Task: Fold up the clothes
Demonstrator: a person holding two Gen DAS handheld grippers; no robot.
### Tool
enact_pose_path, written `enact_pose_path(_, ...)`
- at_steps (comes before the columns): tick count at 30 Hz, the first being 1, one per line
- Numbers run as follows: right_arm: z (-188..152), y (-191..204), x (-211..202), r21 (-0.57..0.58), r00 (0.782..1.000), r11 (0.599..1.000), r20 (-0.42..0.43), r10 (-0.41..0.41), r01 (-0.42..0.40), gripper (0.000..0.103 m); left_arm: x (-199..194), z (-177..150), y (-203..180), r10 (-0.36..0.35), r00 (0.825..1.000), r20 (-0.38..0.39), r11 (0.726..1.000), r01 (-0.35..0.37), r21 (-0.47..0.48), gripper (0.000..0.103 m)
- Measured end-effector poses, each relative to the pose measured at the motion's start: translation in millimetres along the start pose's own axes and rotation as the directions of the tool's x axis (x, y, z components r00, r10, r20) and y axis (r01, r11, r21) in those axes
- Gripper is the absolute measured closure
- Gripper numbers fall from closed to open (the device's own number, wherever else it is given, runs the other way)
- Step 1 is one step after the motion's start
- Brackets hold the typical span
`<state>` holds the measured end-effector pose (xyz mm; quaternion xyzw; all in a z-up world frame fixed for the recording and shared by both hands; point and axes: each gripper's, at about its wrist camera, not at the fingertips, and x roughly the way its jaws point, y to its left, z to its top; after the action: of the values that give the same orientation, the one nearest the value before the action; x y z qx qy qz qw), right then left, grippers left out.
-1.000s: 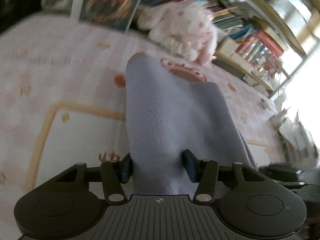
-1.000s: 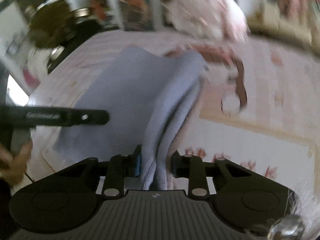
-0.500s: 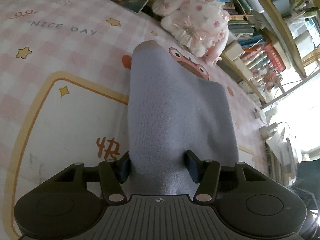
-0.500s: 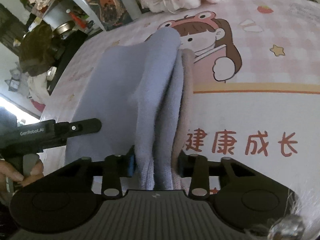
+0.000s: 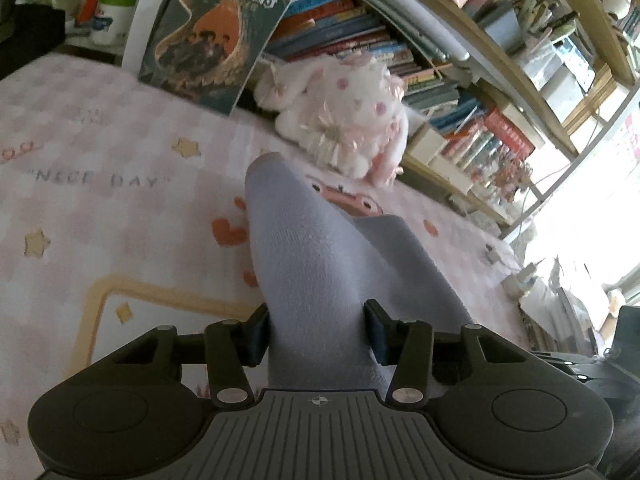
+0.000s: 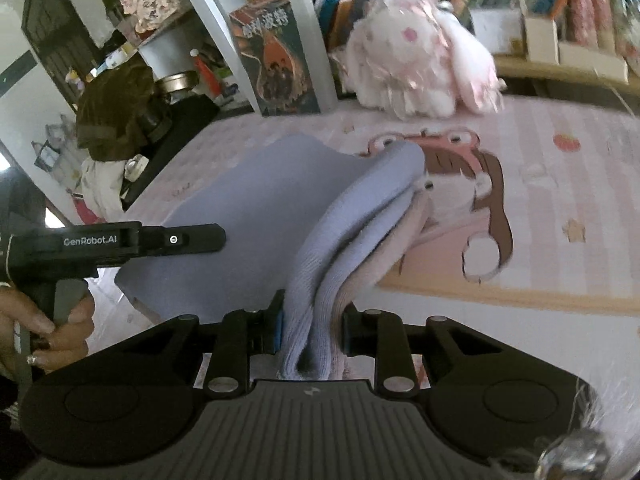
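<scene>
left tool [image 5: 316,336] clamps garment [image 5: 320,264] | right tool [image 6: 310,332] clamps folded edge

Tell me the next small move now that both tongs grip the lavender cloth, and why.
Probably carry both tongs forward together toward the plush toy and lower the held edge. The left tongs and right tongs each pinch bunched cloth, whose far part lies flat on the pink mat, so the fold looks unfinished.

one garment [image 6: 256,200], one plush toy [image 6: 416,64], two hand-held grippers [image 6: 310,330]
</scene>
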<state>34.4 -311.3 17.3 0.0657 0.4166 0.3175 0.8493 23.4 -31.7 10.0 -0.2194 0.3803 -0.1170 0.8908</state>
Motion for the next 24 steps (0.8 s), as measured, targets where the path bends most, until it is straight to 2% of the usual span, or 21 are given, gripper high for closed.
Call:
enact_pose_path(6, 38.5, 10.3, 23.2, -0.097, 0.999, 0.995, 0.039, -0.02, 0.024, 0.08, 9.8, 37.0, 16.9, 0.006, 0.998, 0.069, 1.0, -0.006, 0.008, 0.056)
enact_pose_path(15, 113.0, 13.1, 79.3, -0.226, 0.992, 0.97, 0.108, -0.067, 0.09, 0.081, 40.6, 97.9, 39.7, 0.034, 0.984, 0.175, 0.999, -0.036, 0.008, 0.057)
enact_pose_path(21, 132.5, 13.0, 115.4, -0.305, 0.988, 0.943, 0.119, -0.102, 0.134, 0.081, 65.3, 108.5, 53.7, 0.058, 0.981, 0.183, 0.998, -0.062, 0.017, 0.057)
enact_pose_path(24, 129.5, 14.0, 132.7, -0.379, 0.986, 0.911, 0.112, -0.127, 0.16, 0.081, 78.1, 109.8, 60.6, 0.071, 0.981, 0.178, 0.997, -0.076, 0.023, 0.057)
